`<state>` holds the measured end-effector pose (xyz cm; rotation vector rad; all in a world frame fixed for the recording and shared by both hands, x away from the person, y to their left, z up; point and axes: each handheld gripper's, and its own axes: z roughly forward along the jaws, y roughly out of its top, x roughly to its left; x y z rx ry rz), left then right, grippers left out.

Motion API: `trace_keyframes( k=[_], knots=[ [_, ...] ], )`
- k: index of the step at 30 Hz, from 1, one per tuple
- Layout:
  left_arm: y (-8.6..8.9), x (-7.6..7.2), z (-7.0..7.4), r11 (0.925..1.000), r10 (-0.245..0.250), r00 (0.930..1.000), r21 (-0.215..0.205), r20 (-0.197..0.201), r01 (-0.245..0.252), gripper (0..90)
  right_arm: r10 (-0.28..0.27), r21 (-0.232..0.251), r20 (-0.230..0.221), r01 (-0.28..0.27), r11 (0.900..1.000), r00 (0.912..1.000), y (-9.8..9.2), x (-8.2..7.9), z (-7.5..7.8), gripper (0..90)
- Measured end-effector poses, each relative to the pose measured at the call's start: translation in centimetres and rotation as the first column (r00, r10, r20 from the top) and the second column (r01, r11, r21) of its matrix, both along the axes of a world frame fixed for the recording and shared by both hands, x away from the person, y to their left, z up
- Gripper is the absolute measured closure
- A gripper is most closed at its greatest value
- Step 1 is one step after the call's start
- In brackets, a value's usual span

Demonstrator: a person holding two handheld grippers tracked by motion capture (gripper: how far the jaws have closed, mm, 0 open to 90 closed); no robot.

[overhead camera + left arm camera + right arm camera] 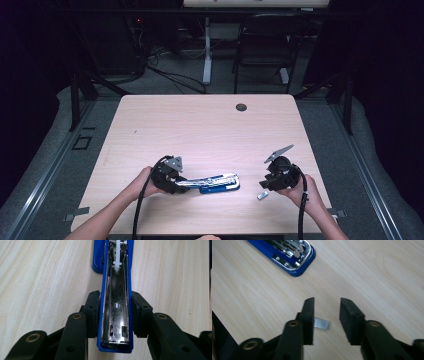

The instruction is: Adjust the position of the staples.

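A blue stapler (215, 182) lies swung open near the table's front edge, its chrome staple channel (116, 302) facing up. My left gripper (182, 186) is shut on the sides of the blue arm that carries this channel, near its end (115, 296). The stapler's rounded far end (289, 255) appears at the top of the right gripper view. A short strip of staples (321, 323) lies flat on the wood to the stapler's right (262, 195). My right gripper (327, 301) hangs over it, open. The strip sits low between the jaws against one finger (308, 315), with a clear gap to the other.
The light wooden table (200, 125) has a black cable hole (241, 107) near its far edge. Beyond the table stand a dark chair (265, 45) and a white desk leg (206, 55), with cables on the floor.
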<state>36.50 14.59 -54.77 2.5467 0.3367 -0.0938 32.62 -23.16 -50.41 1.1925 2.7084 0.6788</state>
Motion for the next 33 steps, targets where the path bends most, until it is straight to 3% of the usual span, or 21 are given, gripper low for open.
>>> trace_keyframes(
  k=[2,4,9,11,14,19,29,30,31,33],
  knots=[
    [0.0,0.0,0.0,1.0000,0.000,1.0000,-0.001,-0.001,0.000,63.7,-0.003,0.003,-0.003,0.003,1.000,1.0000,-0.1,-0.1,-0.1,73.8],
    [0.0,0.1,-0.1,0.9999,-0.004,0.9999,-0.010,-0.011,0.003,63.7,0.009,-0.024,-0.032,-0.010,1.000,0.9994,-0.2,-0.1,-0.5,83.6],
    [0.0,0.0,-0.1,0.9999,-0.005,1.0000,-0.011,-0.009,0.004,63.7,0.031,-0.060,-0.080,-0.036,0.998,0.9963,0.3,-0.3,-1.0,89.6],
    [0.0,0.0,-0.1,0.9999,-0.005,0.9999,-0.011,-0.009,0.005,63.7,0.036,-0.061,-0.097,-0.042,0.997,0.9946,0.4,-0.3,-1.1,90.0],
    [0.0,0.1,-0.1,0.9999,-0.006,0.9999,-0.010,-0.010,0.006,63.7,0.052,-0.116,-0.166,-0.072,0.991,0.9848,0.6,-0.3,-1.9,90.0],
    [0.0,0.1,-0.1,0.9999,-0.006,0.9999,-0.009,-0.010,0.006,63.7,0.025,-0.137,-0.221,-0.057,0.989,0.9749,0.5,-0.1,-2.8,90.0],
    [0.0,0.1,-0.2,0.9999,-0.006,0.9999,-0.009,-0.010,0.006,63.7,0.013,-0.176,-0.253,-0.059,0.983,0.9674,0.1,0.5,-3.4,89.4],
    [-0.1,0.1,-0.1,0.9999,-0.006,0.9999,-0.009,-0.009,0.006,63.7,-0.017,-0.148,-0.234,-0.019,0.989,0.9720,0.2,0.3,-3.7,89.7],
    [-0.1,0.1,-0.1,0.9999,-0.006,0.9999,-0.008,-0.009,0.006,63.8,0.015,-0.196,-0.252,-0.066,0.978,0.9676,0.1,0.6,-3.4,89.9],
    [-0.1,0.1,-0.1,0.9999,-0.007,0.9999,-0.008,-0.008,0.007,63.7,0.014,-0.190,-0.251,-0.064,0.980,0.9678,0.2,0.6,-3.4,90.0]
  ],
)
